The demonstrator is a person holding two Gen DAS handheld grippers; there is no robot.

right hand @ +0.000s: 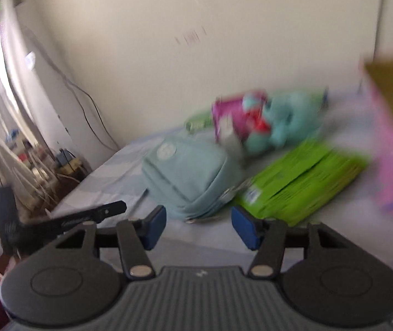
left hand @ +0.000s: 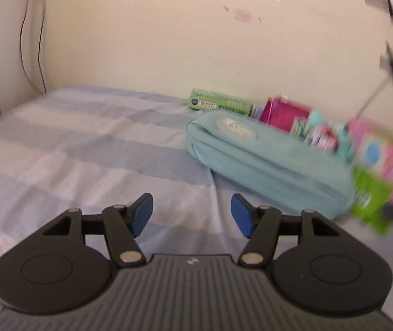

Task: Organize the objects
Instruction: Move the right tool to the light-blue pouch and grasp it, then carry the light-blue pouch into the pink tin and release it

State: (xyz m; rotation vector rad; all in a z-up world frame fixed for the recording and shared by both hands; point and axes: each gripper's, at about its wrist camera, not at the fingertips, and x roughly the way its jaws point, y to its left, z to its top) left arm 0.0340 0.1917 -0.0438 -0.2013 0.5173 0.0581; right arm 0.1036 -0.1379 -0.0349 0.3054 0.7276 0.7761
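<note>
Pouch [left hand: 268, 162] lies on the bed [left hand: 86, 149] at two o'clock of the left gripper [left hand: 192, 215], bare sheet spreading toward nine. Green packet [right hand: 301, 182] touches it. Both left and right gripper [right hand: 199, 227] gape wide, empty.

Pastel things on a striped bed

The bed sheet [left hand: 86, 143] has pale blue and white stripes; the pouch [left hand: 265, 160] is light blue, the flat packet [right hand: 304, 179] lime green, the plush toy [right hand: 287, 124] turquoise, the box [left hand: 284, 113] magenta.
</note>
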